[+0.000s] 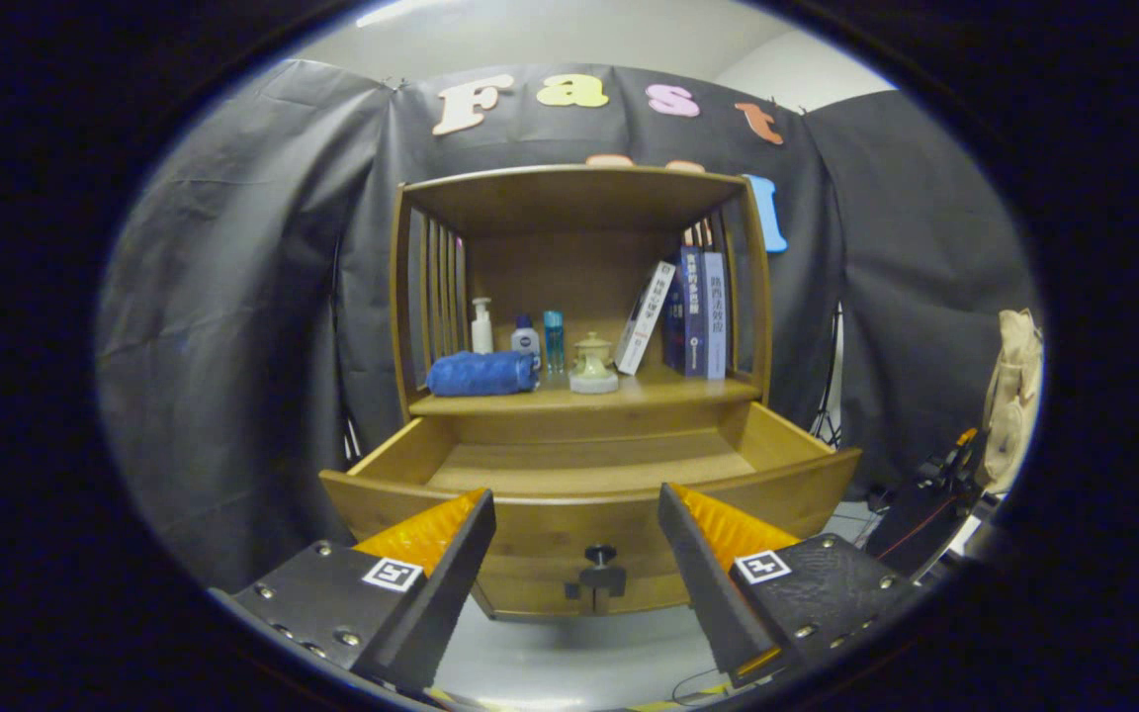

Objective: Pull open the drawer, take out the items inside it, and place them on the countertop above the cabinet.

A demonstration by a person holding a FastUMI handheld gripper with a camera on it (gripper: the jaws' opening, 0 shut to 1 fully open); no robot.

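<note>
Spread wide apart and holding nothing, the gripper faces the front of the pulled-out drawer, whose dark knob sits between and just below the fingertips. Beyond them stands the wooden cabinet. On its countertop lean several books, with a rolled blue towel at the other side, then a small lidded pot and three bottles behind the towel.
</note>
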